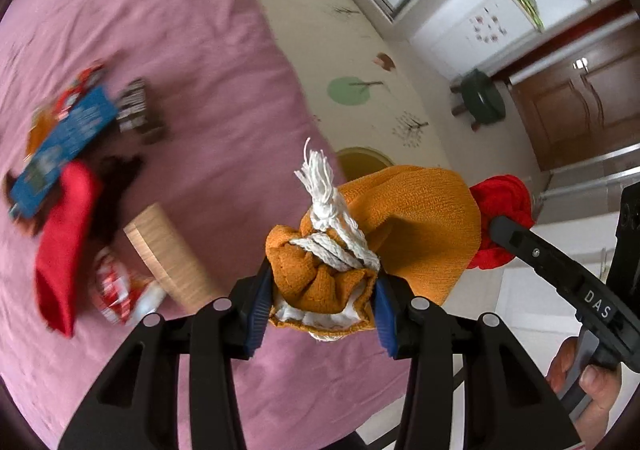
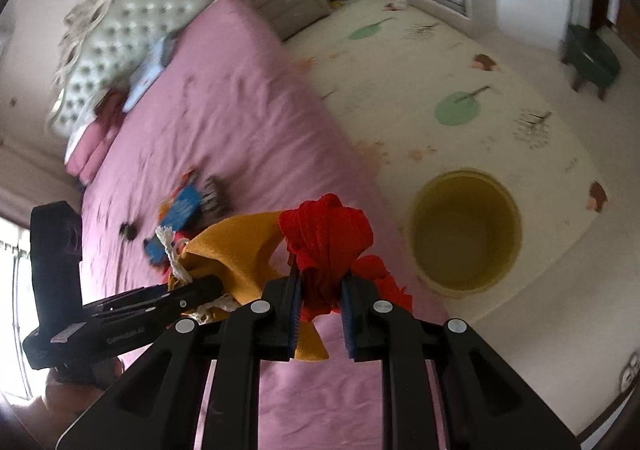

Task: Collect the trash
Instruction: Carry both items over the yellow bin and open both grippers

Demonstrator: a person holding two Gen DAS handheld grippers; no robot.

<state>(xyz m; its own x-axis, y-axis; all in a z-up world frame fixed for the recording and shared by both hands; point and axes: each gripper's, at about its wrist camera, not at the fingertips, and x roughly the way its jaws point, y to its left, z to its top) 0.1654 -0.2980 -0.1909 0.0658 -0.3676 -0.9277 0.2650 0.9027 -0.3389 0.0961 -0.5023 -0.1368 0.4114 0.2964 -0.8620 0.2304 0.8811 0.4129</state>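
My left gripper (image 1: pixel 322 290) is shut on the gathered mouth of an orange cloth bag (image 1: pixel 404 217) tied with a white cord (image 1: pixel 324 205). At the bag's other end my right gripper (image 2: pixel 320 290) is shut on a bunched red cloth (image 2: pixel 328 234), also seen in the left wrist view as the red cloth (image 1: pixel 504 201). The bag (image 2: pixel 240 246) hangs between both grippers above the edge of the pink bed (image 2: pixel 224 109). A yellow bin (image 2: pixel 464 230) stands open on the floor to the right. Loose wrappers lie on the bed: a blue packet (image 1: pixel 64 141), a red piece (image 1: pixel 60 250), a red-and-white wrapper (image 1: pixel 116 290).
A wood-patterned box (image 1: pixel 168 254) and a dark packet (image 1: pixel 138 109) also lie on the bed. A cream play mat (image 2: pixel 460 61) covers the floor. A green stool (image 2: pixel 592 57) stands far right, a nightstand (image 2: pixel 292 5) beside the tufted headboard (image 2: pixel 132 17).
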